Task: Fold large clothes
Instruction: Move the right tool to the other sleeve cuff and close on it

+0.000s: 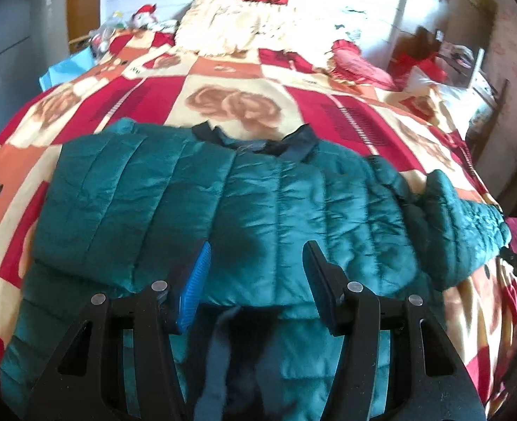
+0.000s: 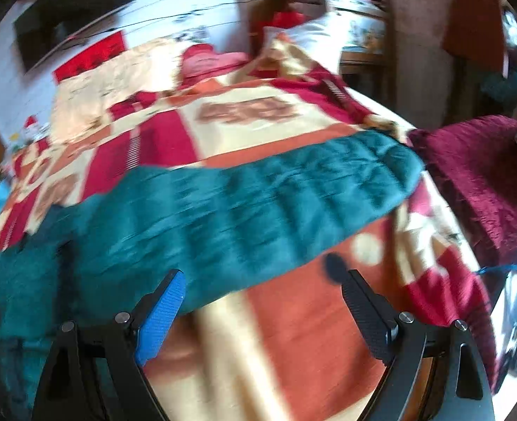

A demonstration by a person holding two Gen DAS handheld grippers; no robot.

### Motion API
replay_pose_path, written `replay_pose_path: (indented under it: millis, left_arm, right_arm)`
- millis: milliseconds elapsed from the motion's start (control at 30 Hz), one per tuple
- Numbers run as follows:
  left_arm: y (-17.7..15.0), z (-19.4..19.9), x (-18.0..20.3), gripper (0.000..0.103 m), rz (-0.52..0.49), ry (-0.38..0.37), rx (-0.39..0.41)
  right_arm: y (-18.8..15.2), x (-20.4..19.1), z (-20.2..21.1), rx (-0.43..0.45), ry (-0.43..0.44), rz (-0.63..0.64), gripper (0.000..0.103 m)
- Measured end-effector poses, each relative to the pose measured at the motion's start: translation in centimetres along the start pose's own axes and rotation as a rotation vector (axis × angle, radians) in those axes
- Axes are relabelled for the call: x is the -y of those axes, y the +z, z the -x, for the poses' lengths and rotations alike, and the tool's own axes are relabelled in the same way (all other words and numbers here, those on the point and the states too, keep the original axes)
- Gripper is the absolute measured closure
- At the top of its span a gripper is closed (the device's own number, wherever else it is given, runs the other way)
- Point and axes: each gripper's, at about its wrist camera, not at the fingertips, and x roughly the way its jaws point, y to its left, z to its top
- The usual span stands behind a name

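I'm hovering both spread, empty: right gripper [image 2: 262, 294] nearer the jacket's [image 1: 258, 203] outstretched sleeve [image 2: 293, 189], lying crosswise ahead; left gripper [image 1: 256, 270] over the body

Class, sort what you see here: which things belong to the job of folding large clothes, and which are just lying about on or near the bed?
Part of the job:
- teal puffer jacket
- its outstretched sleeve
- left gripper, open
- right gripper, open

Just lying about:
- patterned blanket
- cream pillow
- red cushion
- maroon cloth
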Motion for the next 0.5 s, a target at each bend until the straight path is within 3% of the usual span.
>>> replay_pose_path:
  millis: [200, 400, 467, 500]
  left_arm:
    - [-0.1, -1.6, -0.8, 0.049, -0.004, 0.017, -0.009]
    - [-0.1, -2.2, -0.8, 0.049, -0.008, 0.015, -0.011]
    - [-0.2, -2.3, -0.7, 0.047, -0.01, 0.014, -0.011]
    - [-0.3, -2.4, -0.8, 0.046, -0.011, 0.007, -0.011]
  right_arm:
    - [2.3, 7.4, -3.1, 0.0, -0.061, -0.176, 0.014]
    - [4.8, 13.1, -4.9, 0.031, -0.009, -0.323, 0.014]
    - [5.5, 14.0, -5.5, 0.036, 0.01, -0.344, 0.019]
    - [5.9, 14.5, -5.9, 0.036, 0.021, -0.355, 0.026]
